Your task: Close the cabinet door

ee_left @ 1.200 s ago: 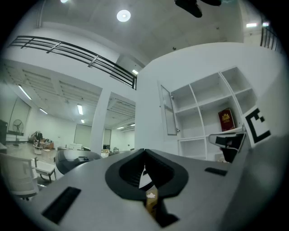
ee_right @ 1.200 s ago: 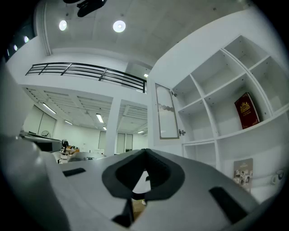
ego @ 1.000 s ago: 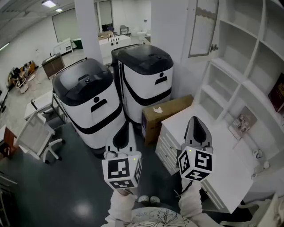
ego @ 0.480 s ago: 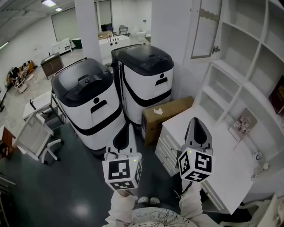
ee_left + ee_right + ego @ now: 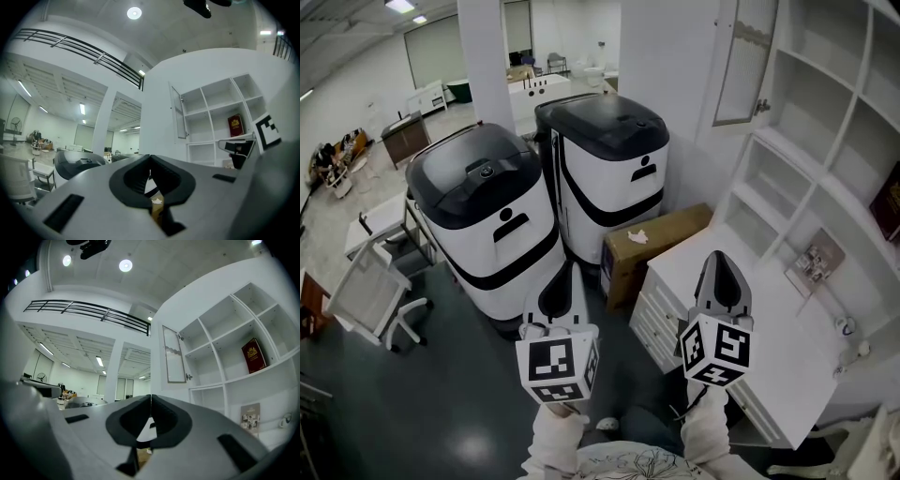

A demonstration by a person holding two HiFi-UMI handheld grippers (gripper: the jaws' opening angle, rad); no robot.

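White cabinet door [image 5: 748,61], open, tall, rectangular, glazed

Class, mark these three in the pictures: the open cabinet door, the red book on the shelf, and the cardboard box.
cabinet door [image 5: 747,58], head view, on its middle panel.
red book [image 5: 253,356], right gripper view, on its front cover.
cardboard box [image 5: 666,230], head view, on its top face.

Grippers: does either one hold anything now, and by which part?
Nothing is held. The left gripper and the right gripper are both shut and empty. The cabinet door stands open, away from both.
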